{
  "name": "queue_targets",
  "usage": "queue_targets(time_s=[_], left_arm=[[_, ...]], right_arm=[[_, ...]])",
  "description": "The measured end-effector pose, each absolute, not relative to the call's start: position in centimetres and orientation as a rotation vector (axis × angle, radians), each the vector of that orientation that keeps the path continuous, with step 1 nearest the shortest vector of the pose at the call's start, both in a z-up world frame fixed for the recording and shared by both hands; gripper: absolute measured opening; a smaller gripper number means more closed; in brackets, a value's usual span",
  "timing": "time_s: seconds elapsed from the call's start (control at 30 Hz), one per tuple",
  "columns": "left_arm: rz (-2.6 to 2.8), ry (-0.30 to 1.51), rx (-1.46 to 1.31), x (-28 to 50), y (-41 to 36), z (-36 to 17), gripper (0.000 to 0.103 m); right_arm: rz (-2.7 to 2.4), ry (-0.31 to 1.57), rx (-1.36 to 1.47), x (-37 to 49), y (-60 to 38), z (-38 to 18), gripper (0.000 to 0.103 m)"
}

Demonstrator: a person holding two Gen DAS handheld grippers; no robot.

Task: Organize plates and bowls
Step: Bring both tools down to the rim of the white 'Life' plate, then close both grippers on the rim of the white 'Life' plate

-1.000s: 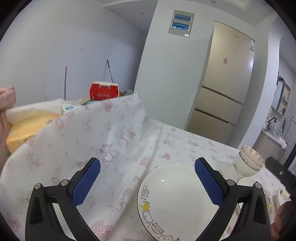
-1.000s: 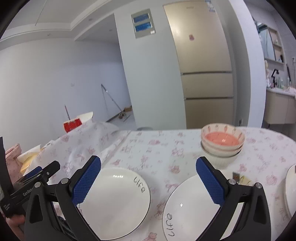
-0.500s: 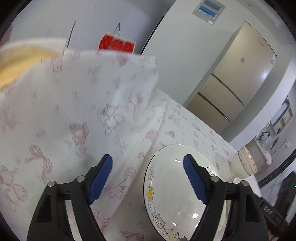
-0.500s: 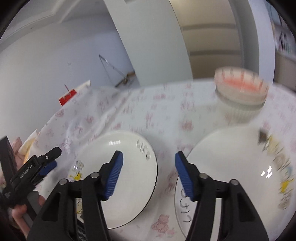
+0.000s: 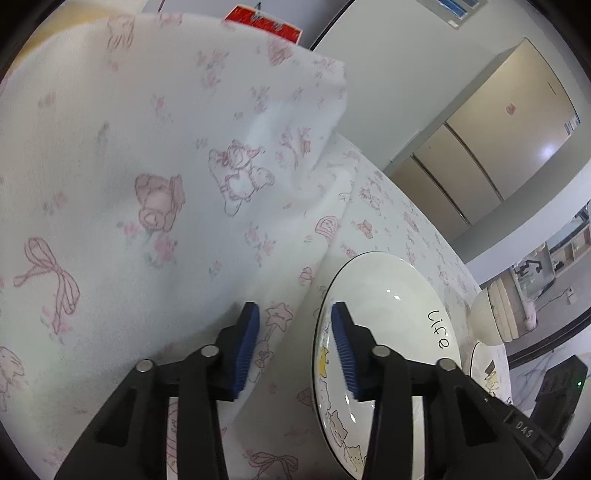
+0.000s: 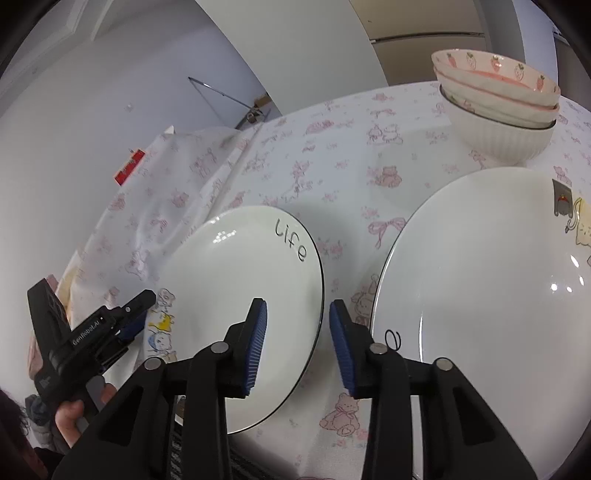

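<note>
A small white plate [image 5: 399, 314] lettered "Life", with cartoon cats on its near edge, lies on the pink-printed tablecloth [image 6: 351, 147]. My left gripper [image 5: 295, 343] straddles the plate's left rim; its jaws are closing and a gap still shows at both pads. My right gripper [image 6: 297, 339] straddles the right rim of the same plate [image 6: 240, 277], also closing, its pads clear of the rim. In the right wrist view my left gripper [image 6: 142, 312] is at the plate's far left edge, held by a hand. A larger plate [image 6: 480, 277] lies to the right.
Three stacked bowls [image 6: 498, 110] stand behind the large plate, also seen as bowls [image 5: 498, 314] at the right edge. The cloth rises over a bulky heap [image 5: 147, 166] left of the plate. A red box [image 5: 262, 24] sits behind it, and a fridge [image 5: 498, 129] stands beyond.
Both grippers have come down and tilted toward the small plate. Their jaws have narrowed from wide open to a small gap, each around one side of the rim.
</note>
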State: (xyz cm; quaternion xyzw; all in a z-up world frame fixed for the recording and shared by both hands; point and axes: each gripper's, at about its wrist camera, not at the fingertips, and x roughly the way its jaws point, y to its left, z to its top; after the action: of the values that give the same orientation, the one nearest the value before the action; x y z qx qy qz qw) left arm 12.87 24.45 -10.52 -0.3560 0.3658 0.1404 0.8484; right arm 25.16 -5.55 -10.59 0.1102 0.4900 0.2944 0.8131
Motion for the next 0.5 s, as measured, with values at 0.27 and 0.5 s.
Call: queue_targets(time_s=[0.27, 0.5], left_arm=[[0.267, 0.78, -0.746, 13.0, 23.9, -10.6, 0.026], [0.223, 0.842, -0.743, 13.6, 23.4, -11.2, 0.024]], right_arm=[[0.611, 1.041, 0.219, 24.9, -5.0, -10.8, 0.027], [0.599, 1.081, 0.195, 24.7, -4.7, -11.0, 0.027]])
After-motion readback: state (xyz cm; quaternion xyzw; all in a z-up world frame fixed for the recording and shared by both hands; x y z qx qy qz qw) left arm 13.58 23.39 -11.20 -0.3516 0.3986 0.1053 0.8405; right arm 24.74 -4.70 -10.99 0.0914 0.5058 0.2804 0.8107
